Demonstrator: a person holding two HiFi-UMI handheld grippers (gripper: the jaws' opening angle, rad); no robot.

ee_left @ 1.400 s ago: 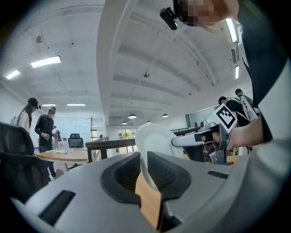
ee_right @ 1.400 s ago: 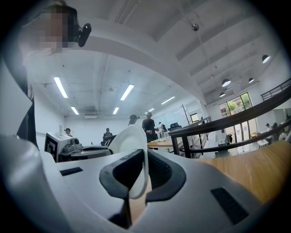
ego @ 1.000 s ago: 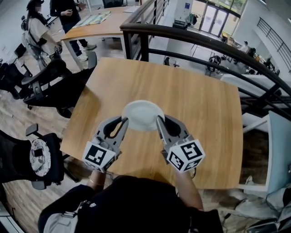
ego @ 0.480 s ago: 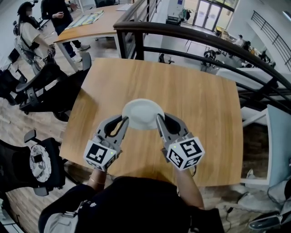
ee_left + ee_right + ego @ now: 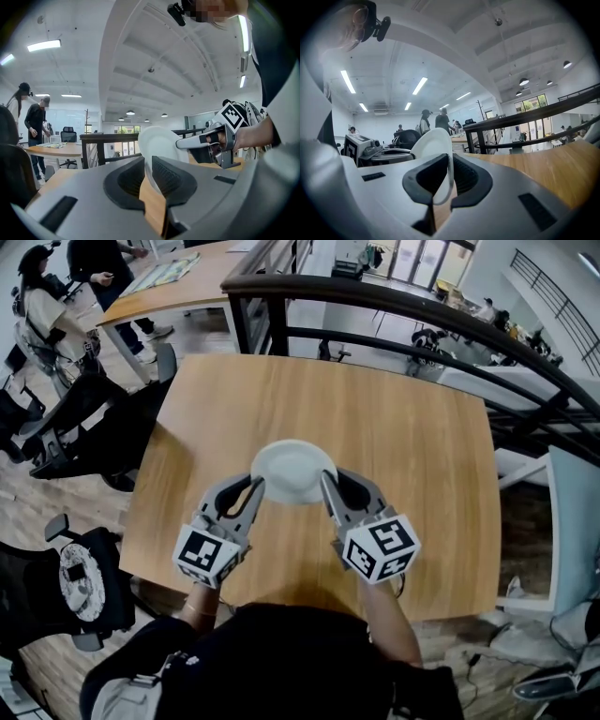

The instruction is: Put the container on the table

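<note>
The container (image 5: 293, 472) is a white, round, shallow dish, held between the two grippers over the near middle of the wooden table (image 5: 412, 418). The left gripper (image 5: 259, 489) has it by the left side and the right gripper (image 5: 327, 486) by the right side, so the dish sits just ahead of both marker cubes, its far edge pointing away from the person.

In the left gripper view the jaws are closed on the dish's thin wall, one dark pad on each face. The white rim rises above them, and the right gripper is clamped on the opposite side. The right gripper view shows the same thing mirrored: its jaws are nearly together, pinching the wall, with the rim curving up over the pads. A strip of bare wood shows low in the gap of each gripper, below the dish.

Both grippers point nearly level and angle inward towards each other. Whether the bottom of the dish touches the tabletop cannot be told from any view.

Beyond the table's far edge runs a dark railing (image 5: 394, 313). Black office chairs (image 5: 80, 423) stand off its left side, and people stand near another table further back.
</note>
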